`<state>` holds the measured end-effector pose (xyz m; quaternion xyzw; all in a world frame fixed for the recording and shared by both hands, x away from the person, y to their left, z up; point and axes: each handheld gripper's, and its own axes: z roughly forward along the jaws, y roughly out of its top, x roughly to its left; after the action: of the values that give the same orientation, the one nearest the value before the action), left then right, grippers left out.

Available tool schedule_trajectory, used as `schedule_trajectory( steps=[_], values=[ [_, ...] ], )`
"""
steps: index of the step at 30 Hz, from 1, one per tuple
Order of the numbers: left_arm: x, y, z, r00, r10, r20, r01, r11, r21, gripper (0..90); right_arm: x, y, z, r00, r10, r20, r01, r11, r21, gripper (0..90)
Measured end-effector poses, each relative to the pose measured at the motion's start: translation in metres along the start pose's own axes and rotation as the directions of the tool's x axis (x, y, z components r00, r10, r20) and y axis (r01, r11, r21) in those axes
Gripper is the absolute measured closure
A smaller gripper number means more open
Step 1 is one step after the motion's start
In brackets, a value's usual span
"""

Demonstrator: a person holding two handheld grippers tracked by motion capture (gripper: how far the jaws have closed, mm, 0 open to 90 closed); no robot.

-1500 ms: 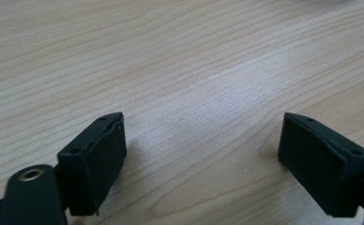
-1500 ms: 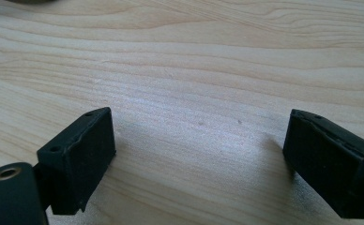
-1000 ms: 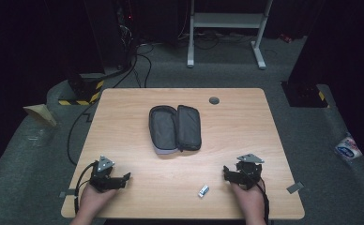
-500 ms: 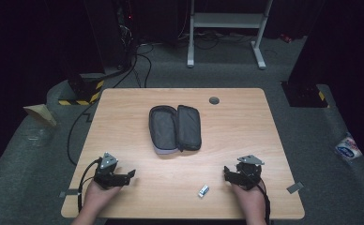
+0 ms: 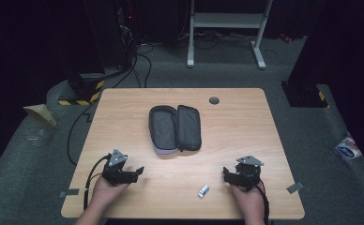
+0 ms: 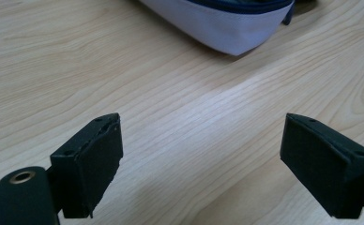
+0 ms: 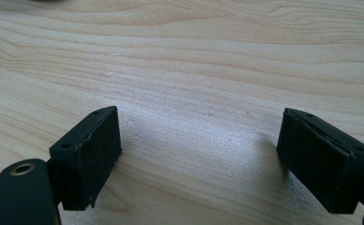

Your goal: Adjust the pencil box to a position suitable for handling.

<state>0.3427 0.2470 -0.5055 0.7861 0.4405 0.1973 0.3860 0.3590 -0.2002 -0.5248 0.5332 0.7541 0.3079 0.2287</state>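
- While both hands rested near the person's edge of the counter (image 5: 124, 108), the left gripper (image 5: 135, 171) sat at the near left, its jaws pointed across the wood toward the middle, spread wide with nothing between them
- In the left gripper view, the two black pads (image 6: 93, 159) stood well apart over bare wood, and the pale lower edge of the pouch (image 6: 227, 28) lay ahead of them, apart from both
- The right gripper (image 5: 227, 174) sat at the near right; its jaws had just closed a little yet stood wide, and the right gripper view had plain wood grain alone between the pads (image 7: 91, 154)
- The dark pouch (image 5: 175, 129) lay unzipped and folded open in the middle of the counter, its two halves side by side, well apart from either gripper
- A small white item (image 5: 203, 191) lay on the wood near the front edge, between the two hands and nearer the right gripper, touched by neither; too small to tell what it was
- A round grey cap (image 5: 214, 100) sat in the counter near its far edge, beyond the pouch
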Motion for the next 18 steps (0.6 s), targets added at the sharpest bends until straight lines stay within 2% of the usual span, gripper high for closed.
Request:
schedule_trajectory(
  steps=[6, 13, 18],
  values=[
    [-0.008, 0.008, 0.007, 0.9994, 0.014, 0.032, -0.014, 0.9999, -0.004, 14.5, 0.000, 0.000, 0.000, 1.0000, 0.003, 0.001, -0.003, 1.000, 0.000, 13.8],
    [-0.013, 0.029, 0.018, 0.9980, 0.034, 0.054, -0.033, 0.9992, -0.024, 15.1, 0.000, 0.000, 0.000, 1.0000, 0.003, 0.001, -0.003, 1.000, -0.001, 13.8],
    [-0.016, 0.040, 0.024, 0.9964, 0.045, 0.072, -0.044, 0.9989, -0.013, 14.2, 0.000, 0.000, 0.000, 1.0000, 0.003, 0.001, -0.003, 1.000, -0.002, 13.8]
  ],
)
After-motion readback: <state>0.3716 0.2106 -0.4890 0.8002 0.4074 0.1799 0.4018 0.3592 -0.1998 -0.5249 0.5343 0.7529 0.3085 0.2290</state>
